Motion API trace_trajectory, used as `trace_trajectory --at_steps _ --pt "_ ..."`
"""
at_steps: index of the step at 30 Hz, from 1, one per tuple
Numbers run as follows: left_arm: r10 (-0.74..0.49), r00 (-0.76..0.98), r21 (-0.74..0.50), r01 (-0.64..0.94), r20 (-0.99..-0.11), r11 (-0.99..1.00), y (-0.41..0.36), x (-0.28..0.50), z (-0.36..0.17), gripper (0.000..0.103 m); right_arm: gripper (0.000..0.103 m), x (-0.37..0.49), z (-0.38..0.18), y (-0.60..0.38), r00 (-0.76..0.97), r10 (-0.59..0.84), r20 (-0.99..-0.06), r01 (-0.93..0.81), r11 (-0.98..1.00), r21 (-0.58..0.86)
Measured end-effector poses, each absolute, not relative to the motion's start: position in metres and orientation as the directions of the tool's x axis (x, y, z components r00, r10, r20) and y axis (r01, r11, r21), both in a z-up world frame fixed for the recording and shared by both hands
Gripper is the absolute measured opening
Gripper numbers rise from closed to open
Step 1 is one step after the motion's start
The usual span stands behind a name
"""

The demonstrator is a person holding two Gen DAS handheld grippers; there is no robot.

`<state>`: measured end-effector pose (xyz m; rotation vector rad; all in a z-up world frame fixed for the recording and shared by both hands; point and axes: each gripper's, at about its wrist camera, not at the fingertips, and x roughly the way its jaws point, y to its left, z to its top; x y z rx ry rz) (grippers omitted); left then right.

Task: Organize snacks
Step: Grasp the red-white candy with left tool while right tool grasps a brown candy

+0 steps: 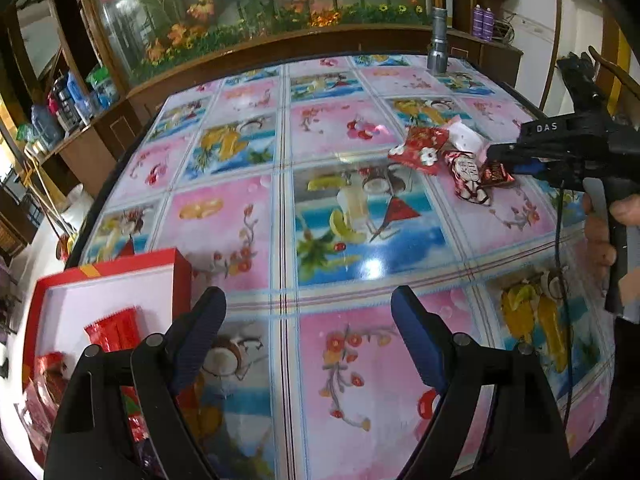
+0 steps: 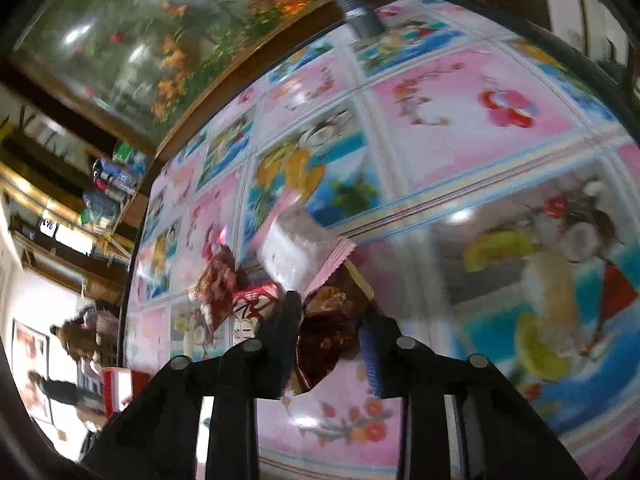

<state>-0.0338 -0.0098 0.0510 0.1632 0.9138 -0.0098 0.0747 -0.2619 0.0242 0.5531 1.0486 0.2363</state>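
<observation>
Several snack packets (image 1: 440, 152) lie in a small heap on the worktop (image 1: 320, 208), on its far right side as your left camera sees it. One of them, a dark brown packet (image 2: 328, 332), is now between the fingers of your right gripper (image 2: 332, 340); the fingers are closed on it, though the view is blurred and I cannot tell how deep the hold is. A pink-edged white packet (image 2: 304, 244) and red packets (image 2: 216, 284) lie just beside it, touching or overlapping.

Your left gripper (image 1: 308, 320) hangs open over the bare worktop, holding nothing. The red box (image 1: 120, 276), with some red packets already inside, stands at the near left corner, well apart from the heap.

From here, a shallow pinch on the glossy wrapper could slip when you lift. The neighbouring packets may also be dragged along, because they overlap the brown one.
</observation>
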Motion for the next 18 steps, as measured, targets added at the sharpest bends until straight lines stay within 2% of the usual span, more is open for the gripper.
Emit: trace_trajectory --at_steps 7,14,18 --pt "0.072 0.597 0.12 0.04 -0.799 0.992 0.004 -0.036 0.046 0.085 0.029 0.071 0.027 -0.21 0.469 0.495 -0.731 -0.106 0.854 0.51" --pt "0.088 0.609 0.13 0.025 -0.788 0.991 0.013 -0.036 0.051 0.085 0.028 0.048 0.029 -0.139 0.308 0.614 -0.727 -0.367 0.782 0.504" --pt "0.11 0.611 0.163 0.031 -0.784 0.986 0.017 -0.031 0.051 0.085 0.026 0.043 0.038 -0.135 0.323 0.603 -0.73 -0.397 0.786 0.473"
